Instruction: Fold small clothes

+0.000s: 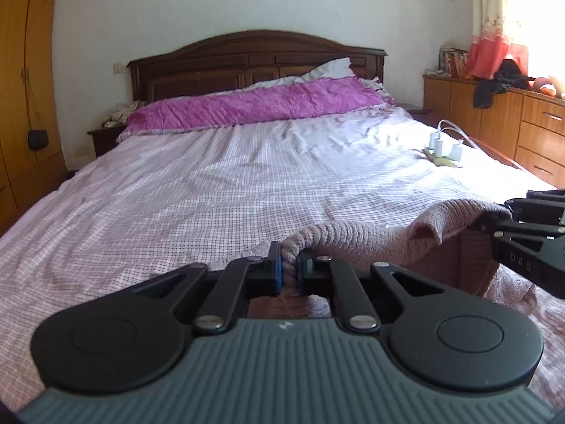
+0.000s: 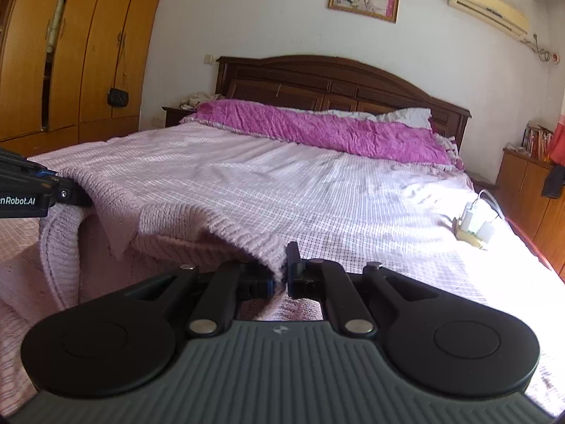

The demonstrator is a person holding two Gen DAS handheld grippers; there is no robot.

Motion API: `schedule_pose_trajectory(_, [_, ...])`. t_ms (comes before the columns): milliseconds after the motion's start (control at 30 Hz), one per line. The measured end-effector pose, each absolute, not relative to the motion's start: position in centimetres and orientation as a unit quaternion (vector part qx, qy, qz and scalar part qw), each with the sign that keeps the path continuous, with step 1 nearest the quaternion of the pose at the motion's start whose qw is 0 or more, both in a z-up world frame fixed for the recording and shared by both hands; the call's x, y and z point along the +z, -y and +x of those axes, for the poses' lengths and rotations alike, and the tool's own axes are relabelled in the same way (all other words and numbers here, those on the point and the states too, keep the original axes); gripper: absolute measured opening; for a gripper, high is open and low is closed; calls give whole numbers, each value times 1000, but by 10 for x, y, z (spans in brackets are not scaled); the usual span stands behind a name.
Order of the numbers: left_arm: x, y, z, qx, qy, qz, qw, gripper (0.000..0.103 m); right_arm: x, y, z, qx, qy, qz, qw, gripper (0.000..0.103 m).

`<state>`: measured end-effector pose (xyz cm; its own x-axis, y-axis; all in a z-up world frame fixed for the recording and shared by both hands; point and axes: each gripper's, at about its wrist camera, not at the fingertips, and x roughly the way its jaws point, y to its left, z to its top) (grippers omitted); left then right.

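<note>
Left wrist view looks up the bed [image 1: 197,183], whose checked sheet spreads ahead of both tools to a magenta pillow [image 1: 254,106] at the headboard, well beyond them. Nearer, the pink knitted garment [image 1: 381,236] hangs lifted between the two grips, its top edge sagging in the middle and its lower part draping onto the sheet below them. A power strip [image 1: 443,150] with white chargers lies far ahead and to the right. The left hand-held gripper [image 1: 289,272] is clamped on one corner of the knit; the right hand-held gripper [image 2: 282,275] pinches the other. This looks like an early fold, edge raised. Next, I judge, both should carry the edge forward together, level and taut, then lay it over the far part before letting go.
</note>
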<state>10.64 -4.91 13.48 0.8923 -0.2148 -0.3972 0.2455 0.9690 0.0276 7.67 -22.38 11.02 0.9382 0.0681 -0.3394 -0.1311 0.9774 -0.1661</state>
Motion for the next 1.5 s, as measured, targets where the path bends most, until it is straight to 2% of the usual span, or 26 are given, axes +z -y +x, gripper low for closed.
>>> schedule_pose_trajectory(200, [89, 59, 163, -100, -245, 43, 963, 11, 59, 222, 149, 46, -234, -93, 967, 7])
schedule_pose_trajectory(400, [48, 58, 189, -87, -281, 30, 955, 15, 17, 226, 174, 43, -256, -58, 964, 9])
schedule_pose_trajectory(467, [47, 59, 189, -82, -279, 32, 956, 24, 12, 225, 176, 41, -252, -52, 965, 11])
schedule_pose_trajectory(533, [49, 58, 190, -66, -281, 36, 957, 43, 11, 224, 176, 40, -252, -48, 966, 15])
schedule_pose_trajectory(567, [52, 56, 189, -61, -283, 35, 957, 45, 11, 225, 176, 41, -252, -42, 966, 16])
schedule_pose_trajectory(667, [63, 50, 184, -63, -287, 26, 956, 47, 20, 236, 171, 48, -254, -14, 966, 26])
schedule_pose_trajectory(700, [67, 48, 180, -66, -284, 29, 956, 47, 24, 240, 166, 49, -249, -5, 967, 35])
schedule_pose_trajectory(733, [71, 48, 174, -68, -282, 37, 956, 48, 28, 243, 161, 48, -245, 3, 968, 47])
schedule_pose_trajectory(833, [79, 48, 159, -70, -282, 59, 955, 51, 37, 249, 142, 29, -231, 21, 972, 70])
schedule_pose_trajectory(1033, [94, 40, 123, -84, -282, 63, 954, 51, 51, 266, 102, 28, -221, 19, 975, 76])
schedule_pose_trajectory(1233, [102, 39, 93, -87, -279, 68, 954, 51, 54, 279, 64, 35, -223, 29, 974, 77])
schedule_pose_trajectory(1500, [95, 46, 70, -120, -297, 84, 944, 51, 52, 256, 40, 102, -233, -19, 967, 77])
